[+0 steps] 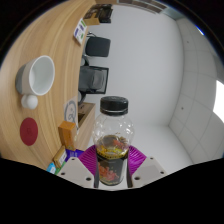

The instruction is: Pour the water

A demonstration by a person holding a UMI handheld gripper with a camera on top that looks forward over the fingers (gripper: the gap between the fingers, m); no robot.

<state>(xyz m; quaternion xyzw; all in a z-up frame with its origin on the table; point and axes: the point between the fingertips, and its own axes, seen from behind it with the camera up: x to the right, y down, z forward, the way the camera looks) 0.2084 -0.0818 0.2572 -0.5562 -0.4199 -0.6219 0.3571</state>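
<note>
I have jar (113,140) clamped between gripper (112,172) pads, black lid on top, held upright over white table (165,85). Jaws narrow, pressing glass both sides. Bowl (40,74) sits well apart on wooden surface (55,45), likely target. Lid looks on: I judge it must come off before tipping. Keep grip firm, carry level, tilt slowly over bowl.
</note>
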